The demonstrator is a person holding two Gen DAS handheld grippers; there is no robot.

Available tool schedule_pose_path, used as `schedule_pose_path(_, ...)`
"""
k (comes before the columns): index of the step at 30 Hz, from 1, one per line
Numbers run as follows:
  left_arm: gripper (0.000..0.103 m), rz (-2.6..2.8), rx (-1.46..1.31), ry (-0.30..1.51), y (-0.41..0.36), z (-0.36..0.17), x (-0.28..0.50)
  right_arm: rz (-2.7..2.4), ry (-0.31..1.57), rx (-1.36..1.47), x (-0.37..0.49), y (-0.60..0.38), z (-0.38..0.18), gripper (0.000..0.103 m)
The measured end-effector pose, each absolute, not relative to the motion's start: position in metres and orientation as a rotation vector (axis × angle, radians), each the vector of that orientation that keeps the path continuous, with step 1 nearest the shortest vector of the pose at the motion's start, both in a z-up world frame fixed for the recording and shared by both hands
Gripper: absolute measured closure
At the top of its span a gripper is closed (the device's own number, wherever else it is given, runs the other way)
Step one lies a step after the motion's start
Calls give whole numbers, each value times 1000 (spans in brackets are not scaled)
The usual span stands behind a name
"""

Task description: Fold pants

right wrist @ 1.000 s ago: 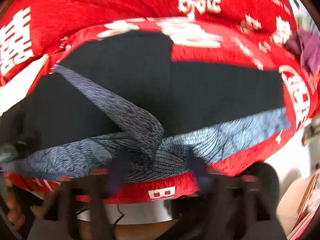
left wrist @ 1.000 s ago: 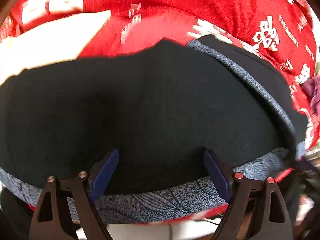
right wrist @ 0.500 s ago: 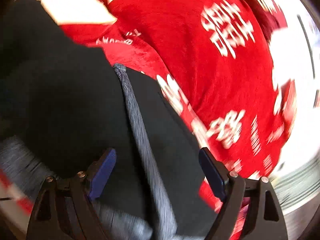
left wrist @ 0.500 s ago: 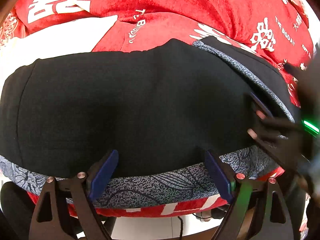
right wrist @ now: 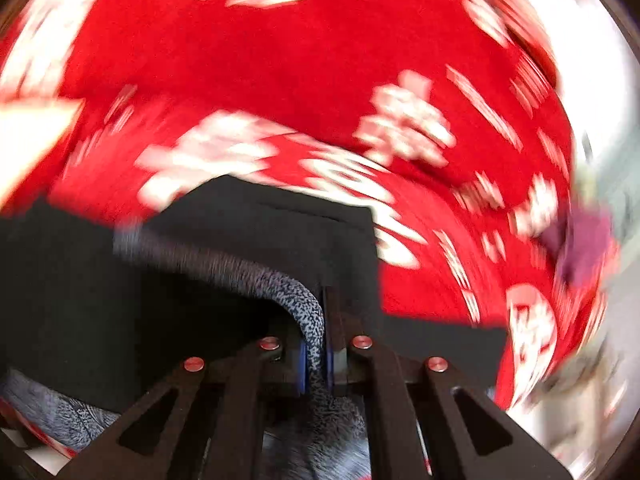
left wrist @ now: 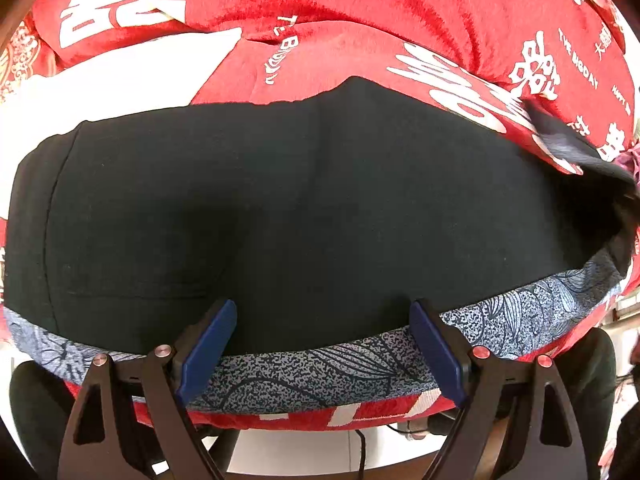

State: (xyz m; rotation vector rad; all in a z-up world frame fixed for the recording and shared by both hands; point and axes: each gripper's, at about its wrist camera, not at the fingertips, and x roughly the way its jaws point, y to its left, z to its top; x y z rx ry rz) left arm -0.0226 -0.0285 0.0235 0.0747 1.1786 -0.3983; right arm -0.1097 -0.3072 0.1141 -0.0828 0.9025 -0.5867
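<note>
The black pants (left wrist: pixel 300 208) lie spread on a red blanket, with a grey-blue patterned band (left wrist: pixel 320 368) along their near edge. My left gripper (left wrist: pixel 320 344) is open over that near edge, its blue pads on either side of the band, holding nothing. In the blurred right wrist view, my right gripper (right wrist: pixel 316 356) is shut on the pants' patterned band (right wrist: pixel 296 296), with black fabric (right wrist: pixel 120 288) lifted around it. The right end of the pants (left wrist: pixel 592 168) rises off the blanket at the far right of the left wrist view.
The red blanket (left wrist: pixel 360 20) with white characters covers the surface behind the pants. A white patch (left wrist: pixel 112 80) lies at the left. A purple cloth (right wrist: pixel 580 248) sits at the blanket's right edge. Chair parts and cables show below the near edge (left wrist: pixel 360 448).
My right gripper has closed on the patterned band and swung right with it. The right gripper has left the left wrist view. The fold over the right side is gone.
</note>
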Motion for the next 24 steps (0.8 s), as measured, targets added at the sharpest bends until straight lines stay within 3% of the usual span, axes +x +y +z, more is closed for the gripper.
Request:
schedule_pose_path(5, 14, -443, 96, 1149, -47, 39, -27, -649, 785, 435, -209, -418, 117, 95)
schedule_pose_path(13, 14, -621, 176, 1151, -127, 64, -32, -571, 784, 771, -255, -463, 47, 94)
schedule_pose_path(15, 14, -691, 161, 1181, -157, 67, -33, -540, 755, 818, -258, -471, 48, 86)
schedule_pose_path(16, 14, -718, 156, 1208, -174, 65, -33, -537, 736, 841, -261, -474, 47, 73)
schedule_pose_path(17, 14, -730, 159, 1222, -187, 64, -34, -539, 696, 880, -268, -481, 47, 53)
schedule_pose_path(18, 14, -756, 168, 1239, -204, 62, -36, -543, 661, 910, -275, -483, 45, 42)
schedule_pose_path(19, 14, -777, 182, 1244, -218, 62, -40, -552, 608, 950, -283, -490, 44, 21)
schedule_pose_path(20, 14, -791, 201, 1243, -231, 61, -44, -559, 568, 979, -288, -496, 45, 17)
schedule_pose_path(22, 14, -831, 255, 1244, -264, 62, -55, -540, 528, 1030, -289, -508, 44, 21)
schedule_pose_path(23, 14, -852, 267, 1248, -278, 64, -60, -507, 531, 1040, -285, -512, 45, 51)
schedule_pose_path(24, 14, -892, 288, 1247, -301, 68, -67, -493, 548, 1019, -282, -515, 52, 74)
